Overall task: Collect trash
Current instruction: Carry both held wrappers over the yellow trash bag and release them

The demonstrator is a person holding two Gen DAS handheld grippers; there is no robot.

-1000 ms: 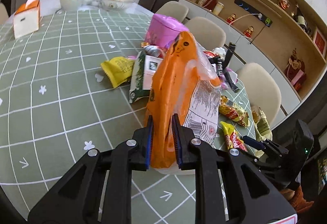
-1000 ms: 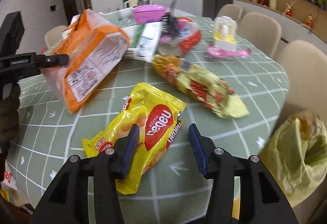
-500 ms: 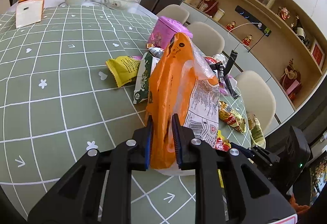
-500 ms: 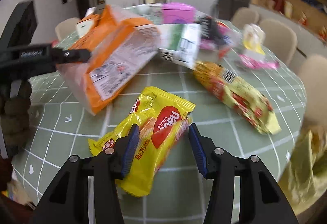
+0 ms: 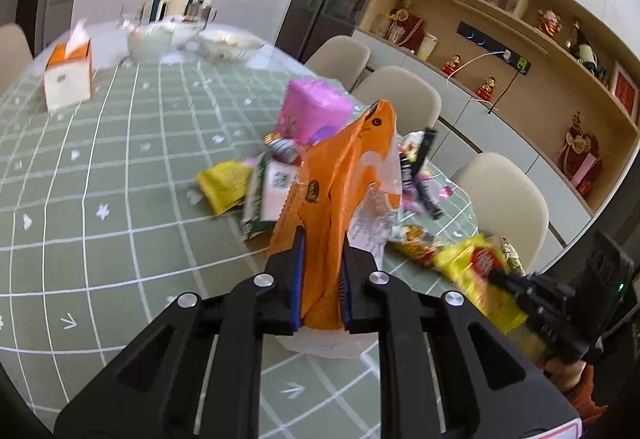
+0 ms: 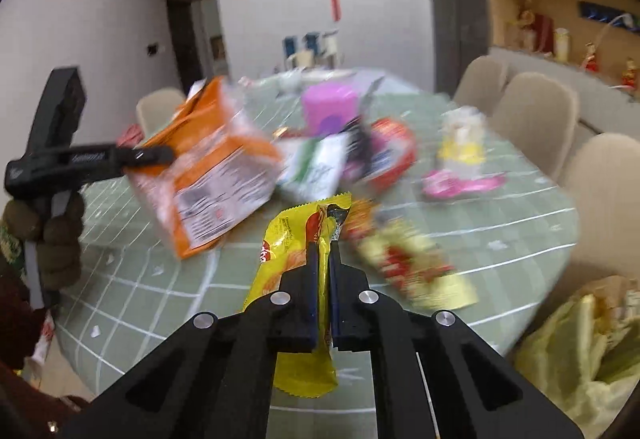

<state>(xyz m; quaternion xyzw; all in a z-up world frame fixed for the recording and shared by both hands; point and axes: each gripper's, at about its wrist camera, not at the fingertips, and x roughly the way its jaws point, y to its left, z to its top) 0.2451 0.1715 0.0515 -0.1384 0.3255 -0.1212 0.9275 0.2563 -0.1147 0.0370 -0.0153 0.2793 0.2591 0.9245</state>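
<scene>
The right hand-held gripper point(image 6: 324, 279) is clamped on the yellow wrapper point(image 6: 296, 259); the yellow trash bag point(image 6: 576, 343) sits low to its right, nearer than the left hand-held gripper point(image 5: 320, 275), clamped on the orange bag point(image 5: 344, 191).

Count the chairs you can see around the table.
3 in the right wrist view: one beige chair at the table's far left side, two beige chairs along its right side. A fourth may sit nearer; others could be hidden.

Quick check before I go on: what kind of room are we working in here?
Most likely a home dining room: a round table under a green grid cloth, beige dining chairs around it, bowls and a tissue box at its far end, and wall shelving with ornaments and a bottle.
</scene>
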